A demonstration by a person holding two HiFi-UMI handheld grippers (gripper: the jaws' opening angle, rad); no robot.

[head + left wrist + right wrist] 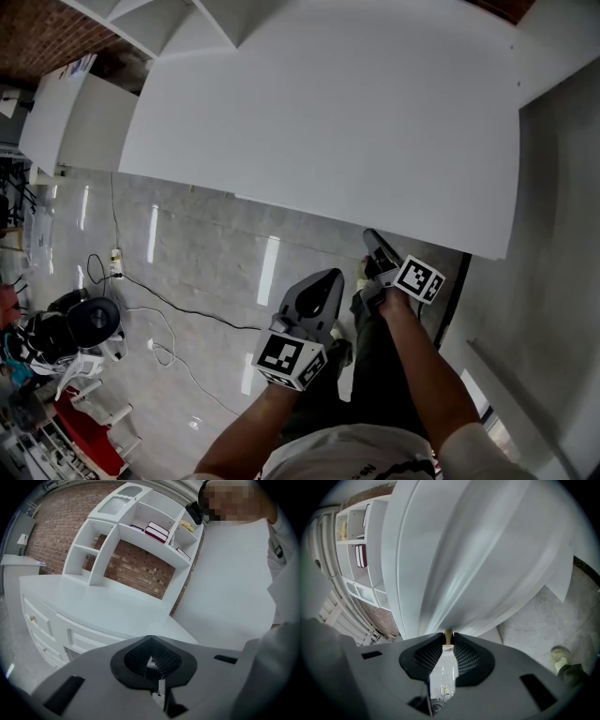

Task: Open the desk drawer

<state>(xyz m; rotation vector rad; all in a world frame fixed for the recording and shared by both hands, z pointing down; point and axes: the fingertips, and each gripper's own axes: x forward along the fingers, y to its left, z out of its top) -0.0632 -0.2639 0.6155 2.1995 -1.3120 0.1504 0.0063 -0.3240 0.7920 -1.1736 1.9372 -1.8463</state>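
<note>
Two tongs, one job: your right tongs (449,641) are pinched narrow on the small tan knob (448,634) of the drawer (459,588). The drawer sits just under the front edge of the white table (328,112), near its corner by your legs. Your left tongs (151,657) hang closed on nothing, apart from the table. That knob looks hard, smooth and easy to slip off, so grip behind its head. The drawer front looks rigid; I'd expect sliding drag, so pull straight toward you.
</note>
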